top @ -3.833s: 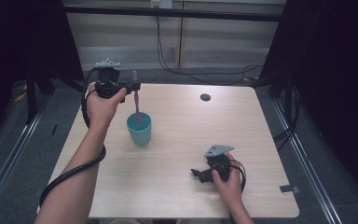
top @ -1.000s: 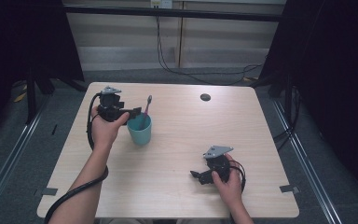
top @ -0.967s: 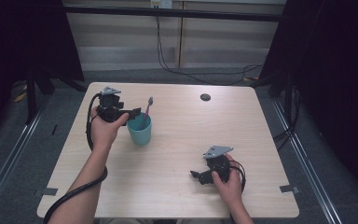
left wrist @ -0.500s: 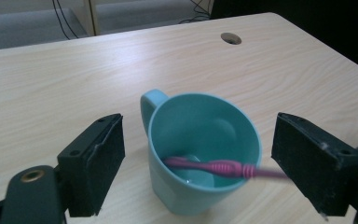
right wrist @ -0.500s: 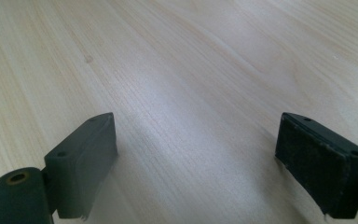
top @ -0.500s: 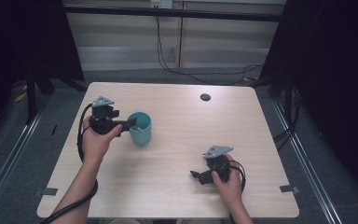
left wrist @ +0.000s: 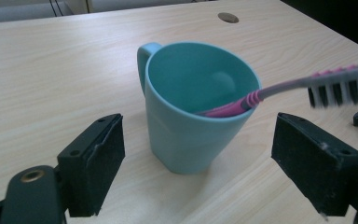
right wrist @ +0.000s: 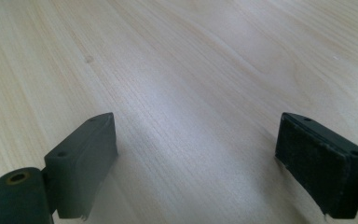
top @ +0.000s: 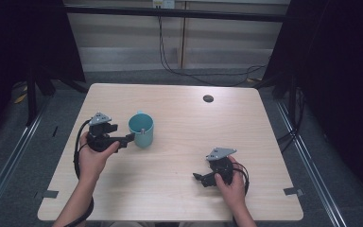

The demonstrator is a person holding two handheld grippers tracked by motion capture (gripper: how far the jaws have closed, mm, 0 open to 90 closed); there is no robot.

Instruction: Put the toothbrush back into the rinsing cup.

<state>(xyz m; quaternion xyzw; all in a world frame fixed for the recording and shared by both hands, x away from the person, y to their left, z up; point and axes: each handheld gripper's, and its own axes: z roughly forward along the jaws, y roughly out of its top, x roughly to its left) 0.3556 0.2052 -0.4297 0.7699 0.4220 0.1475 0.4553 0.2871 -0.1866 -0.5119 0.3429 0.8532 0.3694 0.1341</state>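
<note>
Our left gripper (top: 123, 139), fingers spread, faces the mug (top: 141, 129) holding a toothbrush (left wrist: 279, 88) at three o'clock; right gripper (top: 203, 178) seemingly spread too.

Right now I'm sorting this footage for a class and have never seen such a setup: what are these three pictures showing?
A person sits at a wooden table, holding a two-jaw tool in each hand. The high view looks down from above. The other two come from cameras riding on each tool. The left gripper is open, facing a teal mug with a pink toothbrush leaning inside, bristles out. The right gripper is open over bare wood. Neither holds anything.
</note>
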